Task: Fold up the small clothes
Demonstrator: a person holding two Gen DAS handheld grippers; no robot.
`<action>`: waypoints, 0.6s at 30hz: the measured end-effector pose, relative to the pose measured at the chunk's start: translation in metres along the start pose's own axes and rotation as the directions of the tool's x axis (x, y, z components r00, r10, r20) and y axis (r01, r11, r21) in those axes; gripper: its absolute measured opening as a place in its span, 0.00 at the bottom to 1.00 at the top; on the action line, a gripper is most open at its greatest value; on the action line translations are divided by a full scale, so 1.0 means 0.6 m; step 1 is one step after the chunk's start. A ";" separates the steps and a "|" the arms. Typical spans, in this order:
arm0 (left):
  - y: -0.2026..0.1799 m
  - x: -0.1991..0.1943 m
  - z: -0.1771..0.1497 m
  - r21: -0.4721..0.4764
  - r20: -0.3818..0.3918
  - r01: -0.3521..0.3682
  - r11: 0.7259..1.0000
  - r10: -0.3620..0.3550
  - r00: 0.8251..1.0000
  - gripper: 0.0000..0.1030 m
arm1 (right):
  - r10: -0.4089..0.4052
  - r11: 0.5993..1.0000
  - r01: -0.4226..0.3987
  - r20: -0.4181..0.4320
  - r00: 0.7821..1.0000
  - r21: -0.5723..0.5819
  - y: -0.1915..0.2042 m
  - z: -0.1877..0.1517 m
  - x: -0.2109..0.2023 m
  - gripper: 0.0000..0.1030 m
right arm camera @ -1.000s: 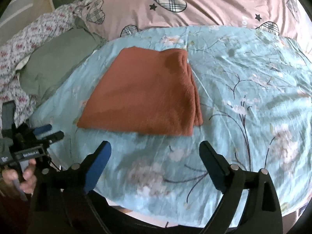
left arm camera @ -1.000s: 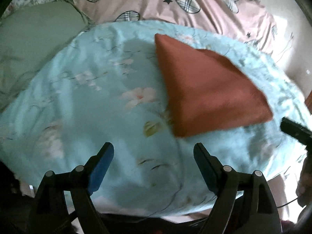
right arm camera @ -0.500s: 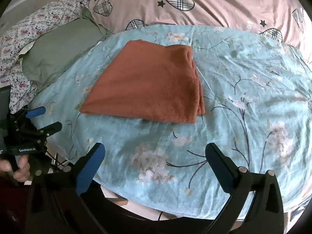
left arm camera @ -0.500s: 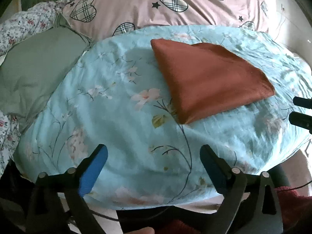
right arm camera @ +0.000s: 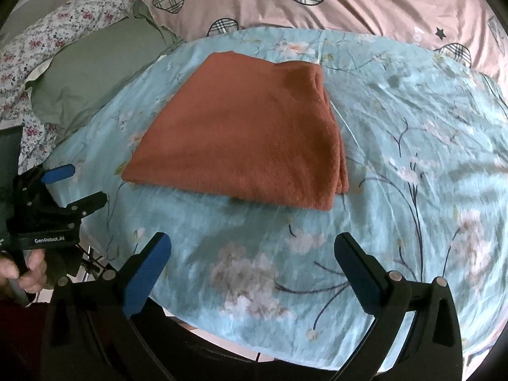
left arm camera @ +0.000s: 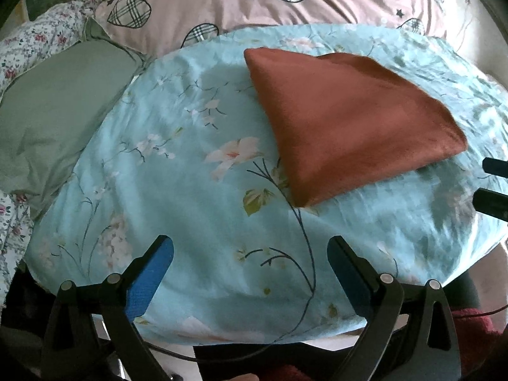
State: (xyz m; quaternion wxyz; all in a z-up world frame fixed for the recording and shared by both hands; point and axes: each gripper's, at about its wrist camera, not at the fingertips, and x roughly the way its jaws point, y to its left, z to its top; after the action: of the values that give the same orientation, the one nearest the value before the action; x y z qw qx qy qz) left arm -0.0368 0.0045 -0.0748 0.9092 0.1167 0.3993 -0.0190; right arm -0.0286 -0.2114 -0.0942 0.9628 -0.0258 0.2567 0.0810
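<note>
Rust garment (right arm camera: 241, 127) folded flat | far edge hidden | claws (left arm camera: 250, 263) (right arm camera: 252, 260) empty

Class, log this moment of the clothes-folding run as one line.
garment: rust-brown cloth folded, flat on floral blue sheet | left gripper: jaws just opening, empty | right gripper: jaws just opening, empty | contact: none

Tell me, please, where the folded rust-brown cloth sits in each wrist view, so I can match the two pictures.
Left wrist: folded rust-brown cloth lies right of centre, upper half.
Right wrist: the cloth lies just left of centre, upper half.
Shared landmark: the green pillow, upper left in both, left of the cloth.
</note>
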 end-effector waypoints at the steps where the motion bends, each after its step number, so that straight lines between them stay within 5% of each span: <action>1: 0.000 0.002 0.004 0.000 -0.005 0.001 1.000 -0.001 1.000 0.95 | 0.002 1.000 -0.002 0.000 1.000 -0.004 0.001 0.003 0.001 0.99; 18: -0.006 -0.008 0.082 0.011 0.056 -0.040 0.999 0.039 0.998 0.96 | 0.013 1.000 -0.013 0.005 1.000 -0.013 -0.002 0.078 0.010 1.00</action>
State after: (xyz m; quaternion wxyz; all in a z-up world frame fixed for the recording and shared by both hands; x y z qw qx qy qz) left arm -0.0050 -0.0105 -0.0397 0.9193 0.1296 0.3715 -0.0068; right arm -0.0003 -0.2075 -0.0566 0.9627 -0.0300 0.2539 0.0892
